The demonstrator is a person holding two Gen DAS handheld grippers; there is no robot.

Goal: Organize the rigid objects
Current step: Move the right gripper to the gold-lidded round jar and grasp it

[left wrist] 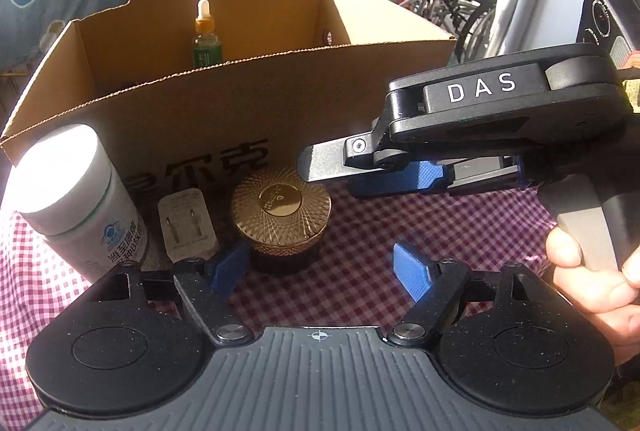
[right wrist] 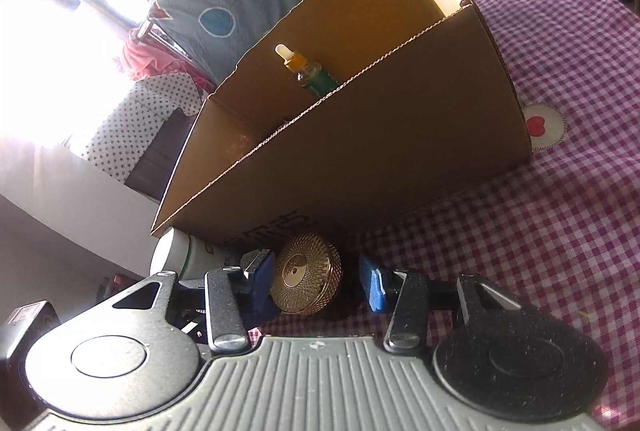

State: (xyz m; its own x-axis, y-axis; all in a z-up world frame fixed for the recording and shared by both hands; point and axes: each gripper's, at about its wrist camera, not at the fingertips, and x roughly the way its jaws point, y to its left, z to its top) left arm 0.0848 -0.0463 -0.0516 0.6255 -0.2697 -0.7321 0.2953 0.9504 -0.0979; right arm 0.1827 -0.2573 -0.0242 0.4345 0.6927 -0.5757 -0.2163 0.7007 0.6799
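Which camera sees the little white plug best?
The left wrist view: the white plug adapter stands in plain sight against the cardboard box. In the right wrist view it is hidden behind a finger.

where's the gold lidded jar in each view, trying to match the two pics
Left wrist view: gold-lidded jar sits lower centre on the checked cloth, just in front of the cardboard box.
Right wrist view: the jar is lower centre, between the open right gripper fingers.
Shared landmark: the dropper bottle standing inside the box.
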